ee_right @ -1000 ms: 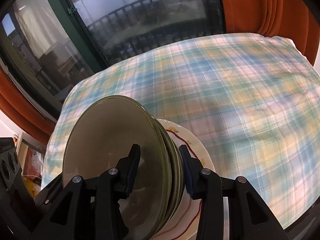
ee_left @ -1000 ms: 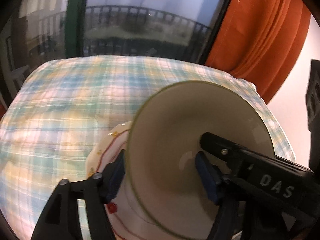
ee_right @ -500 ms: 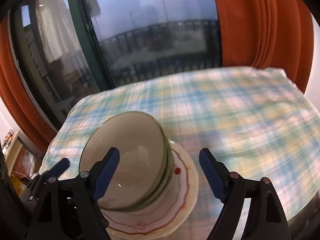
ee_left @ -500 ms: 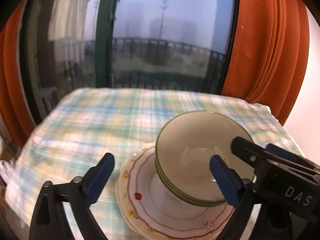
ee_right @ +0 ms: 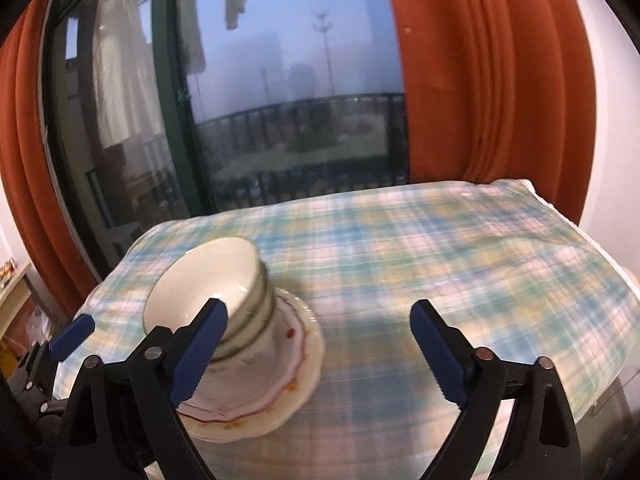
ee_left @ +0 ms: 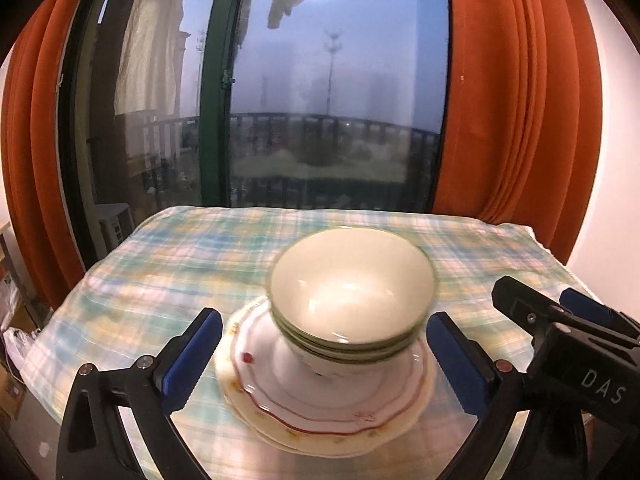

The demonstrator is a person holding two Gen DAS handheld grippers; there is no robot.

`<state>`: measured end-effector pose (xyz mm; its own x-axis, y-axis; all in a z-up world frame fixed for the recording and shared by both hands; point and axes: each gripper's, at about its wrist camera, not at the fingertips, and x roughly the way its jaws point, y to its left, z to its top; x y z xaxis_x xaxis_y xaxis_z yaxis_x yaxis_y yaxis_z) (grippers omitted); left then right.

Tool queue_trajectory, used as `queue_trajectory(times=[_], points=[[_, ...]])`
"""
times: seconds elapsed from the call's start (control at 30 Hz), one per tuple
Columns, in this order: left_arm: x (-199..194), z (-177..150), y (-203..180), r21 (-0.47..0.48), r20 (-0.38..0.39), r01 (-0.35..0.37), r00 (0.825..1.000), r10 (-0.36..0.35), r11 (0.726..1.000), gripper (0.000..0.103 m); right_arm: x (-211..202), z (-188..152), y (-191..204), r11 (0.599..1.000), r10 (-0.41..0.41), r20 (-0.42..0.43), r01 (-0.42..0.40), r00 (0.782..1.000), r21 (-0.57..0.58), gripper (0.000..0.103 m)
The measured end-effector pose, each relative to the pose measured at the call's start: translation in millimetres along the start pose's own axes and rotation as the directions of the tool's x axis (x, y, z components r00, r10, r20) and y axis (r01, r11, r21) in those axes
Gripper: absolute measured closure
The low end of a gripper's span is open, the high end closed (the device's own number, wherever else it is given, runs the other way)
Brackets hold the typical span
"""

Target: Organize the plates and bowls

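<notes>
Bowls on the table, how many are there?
3 by the green rims I can see, nested in one stack of bowls standing on the plates. Blur could hide another rim.

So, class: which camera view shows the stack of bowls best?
The left wrist view: the stack of bowls sits central and unobstructed on the plate. The right wrist view shows the stack off to the left, partly hidden by a fingertip.
</notes>
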<state>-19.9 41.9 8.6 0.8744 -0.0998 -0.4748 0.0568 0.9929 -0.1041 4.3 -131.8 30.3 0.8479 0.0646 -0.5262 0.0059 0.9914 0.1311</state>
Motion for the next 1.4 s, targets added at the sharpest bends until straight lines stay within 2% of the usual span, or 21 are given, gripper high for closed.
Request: queue_trajectory(times=[0.2, 0.43, 0.63, 0.8, 0.93, 1.03, 1.2, 1.4], points=[[-4.5, -14.0, -30.1, 0.014, 0.004, -0.003, 1.0, 0.003, 1.0, 0.0, -12.9, -14.0, -36.9, 1.0, 0.0, 0.017, -0.001, 1.0, 0.022, 0.005], [-5.1, -29.9, -51.0, -0.026, -0.022, -0.04, 0.999, 0.039, 0.999, 0.0, -25.1, -27.2, -73.0, 0.998, -0.047, 0.073, 0.049, 0.996, -0.028, 0.004], [-7.2, -37.5, -68.2, -0.035, -0.022, -0.072, 0.997, 0.071, 0.997, 0.0, -30.2, -35.1, -97.2, 0.997, -0.013, 0.089, 0.019, 0.996, -0.075, 0.004], [-4.2, -36.5, -81.6, -0.026, -0.01, -0.117, 0.993, 0.117, 0.993, 0.0, -26.7, -39.4, -107.4, 0.988, -0.027, 0.108, 0.044, 0.994, -0.151, 0.004], [-3.1, -33.6, -86.2, -0.04, 0.004, -0.157, 0.988, 0.157, 0.987, 0.0, -19.0, -35.1, -123.5, 0.994, 0.04, 0.068, -0.033, 0.997, -0.102, 0.004], [-3.6, -33.6, -95.1, -0.013, 0.026, -0.19, 0.981, 0.19, 0.982, 0.0, -13.0, -31.6, -130.5, 0.994, 0.074, 0.047, -0.07, 0.996, -0.088, 0.004], [0.2, -33.1, -109.2, 0.029, 0.033, -0.208, 0.978, 0.207, 0.978, 0.0, -7.4, -26.5, -136.2, 0.989, 0.112, 0.027, -0.109, 0.993, -0.102, 0.004], [12.9, -33.0, -105.5, -0.019, -0.001, -0.201, 0.98, 0.201, 0.979, 0.0, 4.2, -22.2, -139.1, 0.985, 0.139, 0.001, -0.138, 0.99, -0.101, 0.004]])
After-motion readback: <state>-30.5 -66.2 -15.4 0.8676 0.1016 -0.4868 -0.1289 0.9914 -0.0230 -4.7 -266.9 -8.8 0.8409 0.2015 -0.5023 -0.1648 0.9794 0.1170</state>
